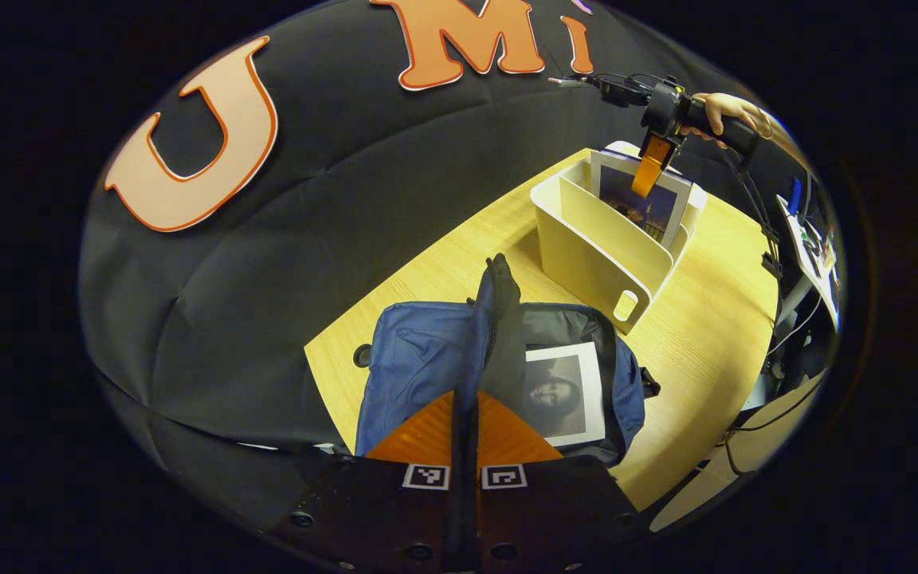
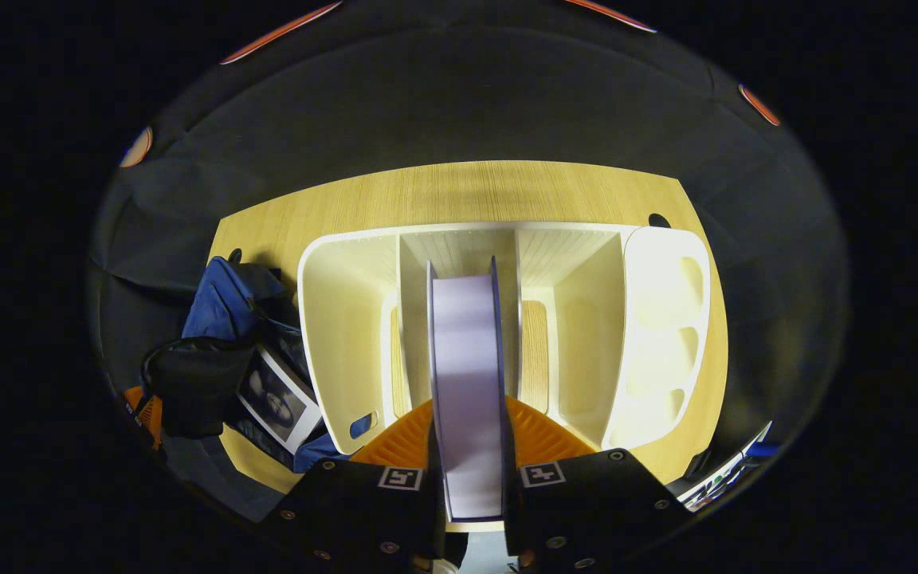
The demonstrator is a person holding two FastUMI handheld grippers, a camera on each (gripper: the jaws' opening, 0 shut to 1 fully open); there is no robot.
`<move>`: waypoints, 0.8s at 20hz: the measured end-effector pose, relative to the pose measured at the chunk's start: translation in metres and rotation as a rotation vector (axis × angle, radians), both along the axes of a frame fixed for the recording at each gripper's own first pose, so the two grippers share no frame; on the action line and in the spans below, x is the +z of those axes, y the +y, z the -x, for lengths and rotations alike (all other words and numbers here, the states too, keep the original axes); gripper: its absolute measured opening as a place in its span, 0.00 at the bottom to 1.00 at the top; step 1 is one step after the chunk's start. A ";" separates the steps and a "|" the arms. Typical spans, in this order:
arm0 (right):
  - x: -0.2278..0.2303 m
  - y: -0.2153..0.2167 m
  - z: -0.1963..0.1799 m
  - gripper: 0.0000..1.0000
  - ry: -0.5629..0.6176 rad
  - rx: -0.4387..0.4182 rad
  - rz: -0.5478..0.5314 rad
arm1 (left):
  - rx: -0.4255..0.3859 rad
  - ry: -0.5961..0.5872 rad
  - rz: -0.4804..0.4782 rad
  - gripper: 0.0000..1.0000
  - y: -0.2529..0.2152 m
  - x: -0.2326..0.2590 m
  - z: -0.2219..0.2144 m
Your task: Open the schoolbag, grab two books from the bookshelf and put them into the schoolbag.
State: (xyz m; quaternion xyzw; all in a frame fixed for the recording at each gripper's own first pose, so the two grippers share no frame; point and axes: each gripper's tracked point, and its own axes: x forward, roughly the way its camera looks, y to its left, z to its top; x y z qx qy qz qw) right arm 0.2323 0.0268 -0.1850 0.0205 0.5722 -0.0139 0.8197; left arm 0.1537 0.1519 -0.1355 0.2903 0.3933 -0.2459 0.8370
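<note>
The schoolbag [image 1: 419, 359] was held open by the left gripper [image 1: 465, 446] pinching its flap [image 1: 495, 319], one book [image 1: 562, 391] was already inside, and the second book [image 2: 467, 383], in the bookshelf [image 2: 347, 319], was clamped by the right gripper [image 2: 468, 446].

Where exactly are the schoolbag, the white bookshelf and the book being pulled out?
schoolbag [image 1: 415, 359], left gripper view, its blue front panel.
bookshelf [image 1: 586, 247], left gripper view, its near side wall.
book [image 2: 467, 383], right gripper view, its top edge between the right tool's fingers.

Each tool [image 2: 471, 466] has a black screwed body with two square markers — cables apparently trail the right one.
</note>
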 end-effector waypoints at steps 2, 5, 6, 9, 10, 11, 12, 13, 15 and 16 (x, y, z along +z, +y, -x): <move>0.013 0.003 0.005 0.30 -0.021 0.008 -0.008 | -0.003 0.004 0.001 0.01 0.000 -0.001 0.003; 0.037 0.004 0.011 0.30 -0.073 0.012 -0.001 | -0.011 0.006 -0.001 0.00 -0.001 0.000 0.003; 0.047 0.003 0.014 0.29 -0.088 0.017 0.003 | -0.012 0.007 -0.002 0.01 -0.002 0.000 0.004; 0.079 0.006 0.027 0.30 -0.132 0.017 -0.011 | -0.018 0.005 0.001 0.01 -0.003 -0.001 0.005; 0.088 0.006 0.033 0.30 -0.148 0.010 -0.018 | -0.017 0.006 0.002 0.01 -0.004 -0.002 0.006; 0.099 0.004 0.039 0.29 -0.162 0.010 -0.019 | -0.017 0.005 0.000 0.00 -0.004 -0.002 0.007; 0.108 0.000 0.046 0.29 -0.178 0.010 -0.015 | -0.017 0.004 -0.001 0.00 -0.004 -0.003 0.008; 0.118 -0.002 0.055 0.30 -0.198 0.010 -0.011 | -0.020 0.005 -0.002 0.01 -0.004 -0.004 0.009; 0.140 -0.005 0.070 0.29 -0.248 0.005 -0.018 | -0.018 0.012 -0.001 0.01 -0.006 -0.008 0.009; 0.150 -0.005 0.079 0.29 -0.275 0.005 -0.028 | -0.017 0.013 -0.002 0.01 -0.006 -0.009 0.011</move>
